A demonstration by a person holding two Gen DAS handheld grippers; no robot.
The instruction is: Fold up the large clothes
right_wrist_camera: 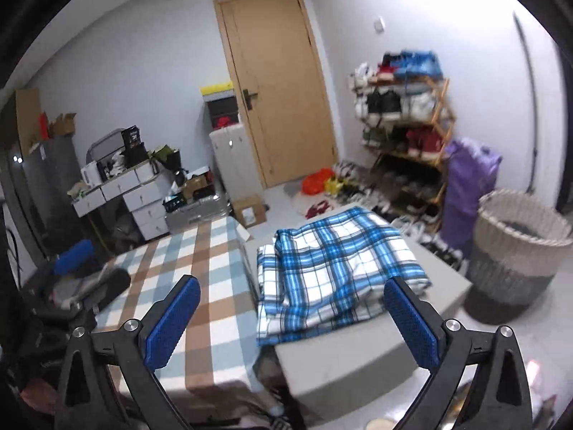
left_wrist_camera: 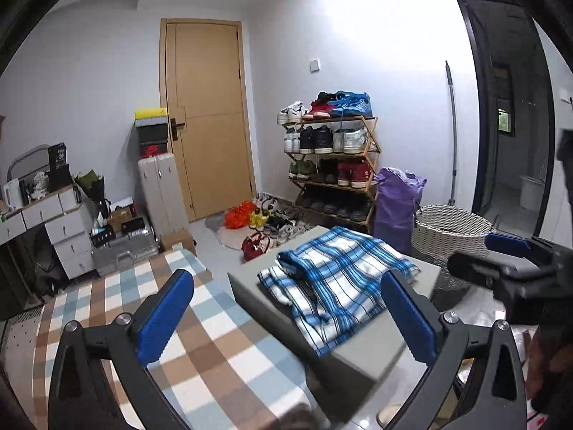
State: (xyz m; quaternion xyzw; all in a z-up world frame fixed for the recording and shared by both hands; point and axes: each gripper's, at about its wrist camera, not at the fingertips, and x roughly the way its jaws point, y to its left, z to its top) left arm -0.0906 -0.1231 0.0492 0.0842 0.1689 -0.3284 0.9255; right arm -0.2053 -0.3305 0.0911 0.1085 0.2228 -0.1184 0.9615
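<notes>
Both grippers empty, clear of the folded plaid garment.

Left gripper (left_wrist_camera: 286, 319) and right gripper (right_wrist_camera: 292, 317): jaws spread wide, nothing between the pads, so no grip on cloth. Ahead of and below both, the plaid garment (right_wrist_camera: 333, 272) lies folded on the grey table (right_wrist_camera: 358, 354), probably parked as done. Checked bedspread (left_wrist_camera: 200, 326) sits left of it; laundry basket (right_wrist_camera: 515, 251) far right, likely the supply.

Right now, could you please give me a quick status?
Both hand-held grippers open, empty. Blue plaid garment folded on grey table. Nothing in the way.
</notes>
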